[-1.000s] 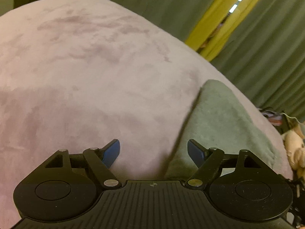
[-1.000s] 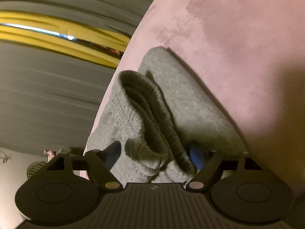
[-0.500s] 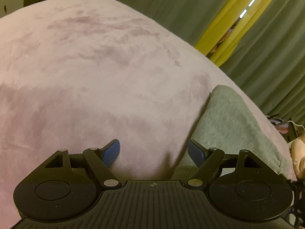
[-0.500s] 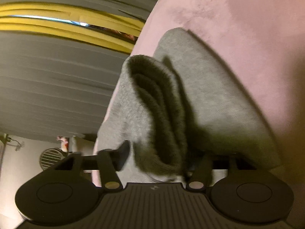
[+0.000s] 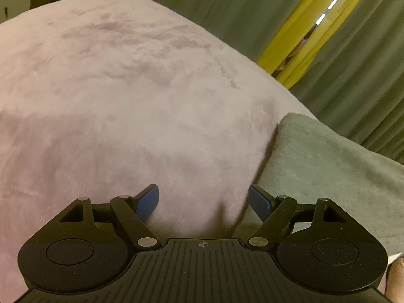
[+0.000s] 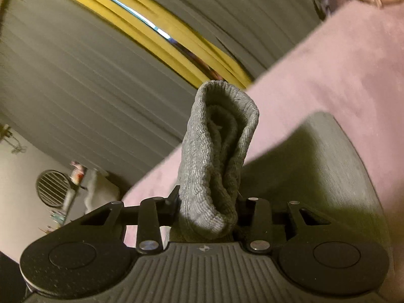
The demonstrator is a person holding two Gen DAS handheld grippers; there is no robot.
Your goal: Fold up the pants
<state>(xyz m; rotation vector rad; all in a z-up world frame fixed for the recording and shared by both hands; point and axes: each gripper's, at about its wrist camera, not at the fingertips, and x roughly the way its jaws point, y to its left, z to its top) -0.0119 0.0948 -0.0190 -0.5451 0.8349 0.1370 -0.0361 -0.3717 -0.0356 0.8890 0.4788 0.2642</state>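
Note:
The grey pants [image 5: 323, 166] lie on a pink plush bed cover [image 5: 121, 96], at the right of the left wrist view. My left gripper [image 5: 203, 197] is open and empty, low over the pink cover just left of the pants' edge. My right gripper [image 6: 208, 204] is shut on the ribbed cuff of the pants [image 6: 217, 156], which stands bunched up between the jaws. The rest of the pants [image 6: 315, 166] lies flat on the cover [image 6: 353, 58] to the right.
Grey-green curtains [image 5: 252, 7] with a yellow strip [image 5: 310, 22] hang behind the bed. In the right wrist view there are the curtains [image 6: 88, 70], a white wall with a round vent [image 6: 53, 188] and small clutter at the left.
My right gripper has closed on the ribbed cuff and lifted it, tilting up toward the curtains. My left gripper has stayed open and shifted slightly left of the pants.

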